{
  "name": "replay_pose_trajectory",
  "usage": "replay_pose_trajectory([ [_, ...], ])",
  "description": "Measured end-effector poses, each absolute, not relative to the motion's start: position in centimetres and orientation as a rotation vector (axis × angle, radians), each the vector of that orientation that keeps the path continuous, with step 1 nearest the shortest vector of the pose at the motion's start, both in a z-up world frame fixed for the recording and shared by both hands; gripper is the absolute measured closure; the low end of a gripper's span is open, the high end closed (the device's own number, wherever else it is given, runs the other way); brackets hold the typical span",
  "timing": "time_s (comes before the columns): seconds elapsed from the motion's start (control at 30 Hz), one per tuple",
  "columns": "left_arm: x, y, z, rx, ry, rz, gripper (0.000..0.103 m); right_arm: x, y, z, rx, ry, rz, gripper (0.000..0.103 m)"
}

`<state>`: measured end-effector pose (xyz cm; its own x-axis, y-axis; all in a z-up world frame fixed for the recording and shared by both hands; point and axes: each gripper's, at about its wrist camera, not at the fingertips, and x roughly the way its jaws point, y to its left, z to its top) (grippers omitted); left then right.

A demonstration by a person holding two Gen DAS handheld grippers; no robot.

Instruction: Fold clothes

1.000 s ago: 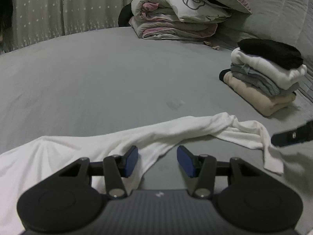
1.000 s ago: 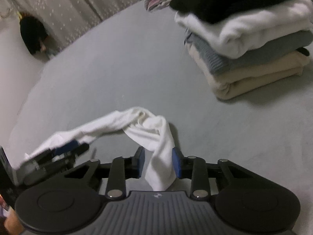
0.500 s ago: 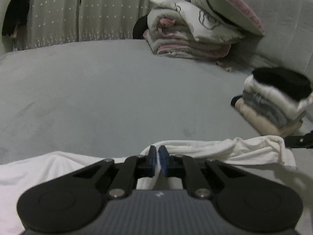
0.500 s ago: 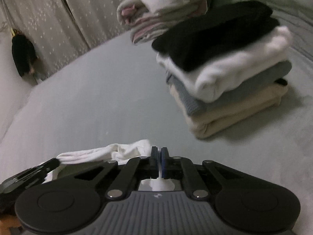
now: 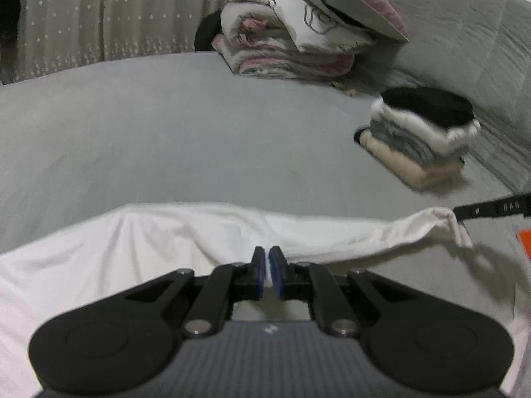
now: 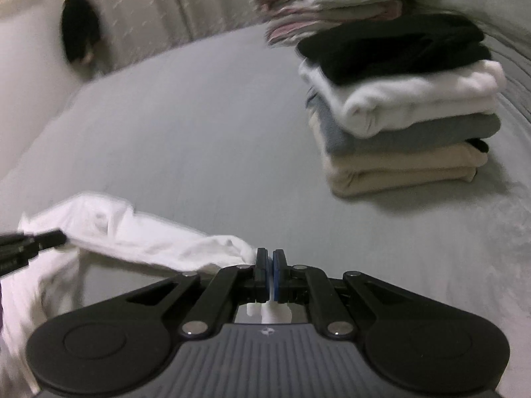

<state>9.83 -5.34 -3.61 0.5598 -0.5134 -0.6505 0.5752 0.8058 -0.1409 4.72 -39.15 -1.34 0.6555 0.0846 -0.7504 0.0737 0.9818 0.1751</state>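
Tools [image 5: 267,265] [image 6: 268,267], agape a second ago, now both pinching white garment [image 5: 166,238], sleeve outstretched.

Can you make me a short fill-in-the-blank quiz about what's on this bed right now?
1. Both grippers are shut on the ____ garment.
2. The top item of the folded stack is ____.
3. The stack's bottom item is ____.
4. The bed cover is ____.

Missing words: white; black; beige; grey
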Motion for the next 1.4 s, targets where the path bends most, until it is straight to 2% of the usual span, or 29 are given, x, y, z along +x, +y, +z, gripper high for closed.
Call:
replay_pose_trajectory([
  [0.27,7.5,-4.1,-5.8,0.192,0.836,-0.670,0.097,3.0,-38.7,-3.5,0.080,1.040,0.183,0.094],
  [0.4,7.5,-3.6,-5.3,0.182,0.869,-0.703,0.095,2.5,-39.9,-3.2,0.109,1.014,0.175,0.072],
  [0.43,7.7,-3.4,-5.1,0.169,0.875,-0.712,0.094,2.7,-40.2,-3.1,0.133,1.007,0.163,0.072],
  [0.5,8.1,-3.1,-4.5,0.140,0.868,-0.724,0.090,2.9,-41.0,-2.9,0.180,0.991,0.139,0.072],
  [0.57,8.5,-3.0,-4.0,0.115,0.859,-0.722,0.080,3.1,-41.7,-2.7,0.228,0.975,0.114,0.072],
  [0.67,9.6,-3.5,-3.4,0.107,0.836,-0.703,0.076,3.7,-42.0,-2.9,0.247,0.988,0.086,0.072],
  [0.73,10.4,-4.2,-3.2,0.112,0.823,-0.691,0.072,4.2,-41.9,-3.2,0.245,1.011,0.081,0.078],
  [0.83,11.9,-6.0,-3.3,0.142,0.806,-0.670,0.061,4.5,-41.5,-3.6,0.224,1.031,0.075,0.079],
  [1.27,16.4,-14.0,-7.0,0.344,0.795,-0.680,0.048,4.5,-40.7,-3.8,0.153,1.045,0.078,0.079],
  [1.4,16.9,-14.8,-7.3,0.351,0.803,-0.667,0.049,4.4,-39.9,-4.0,0.096,1.048,0.083,0.079],
])
